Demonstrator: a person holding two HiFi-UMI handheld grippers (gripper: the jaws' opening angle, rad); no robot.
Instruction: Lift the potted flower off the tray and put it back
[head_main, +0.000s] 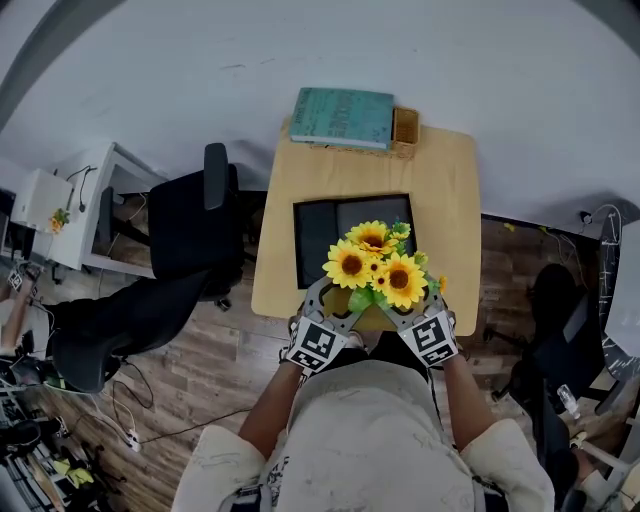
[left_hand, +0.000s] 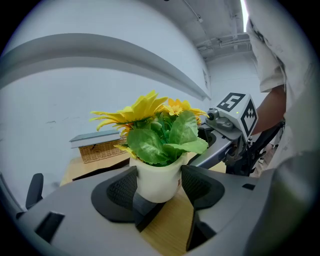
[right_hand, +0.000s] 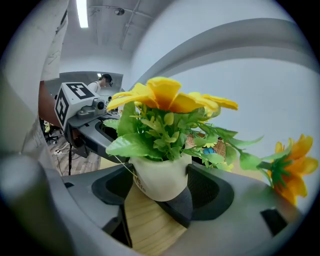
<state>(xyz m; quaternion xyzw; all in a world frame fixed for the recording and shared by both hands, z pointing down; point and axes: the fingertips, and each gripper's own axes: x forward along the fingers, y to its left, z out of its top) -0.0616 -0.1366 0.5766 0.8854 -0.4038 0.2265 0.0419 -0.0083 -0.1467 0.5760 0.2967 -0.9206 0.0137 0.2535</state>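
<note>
A white pot of yellow sunflowers is gripped from two sides, over the near part of the wooden table. My left gripper is shut on the pot, its padded jaws pressed against the pot's sides. My right gripper is shut on the same pot from the opposite side. In the head view the left gripper and right gripper meet under the blooms, which hide the pot. The black tray lies just beyond, partly covered by the flowers.
A teal book rests on a wicker basket at the table's far edge. A black office chair stands left of the table and another dark chair stands to the right. A person is far behind.
</note>
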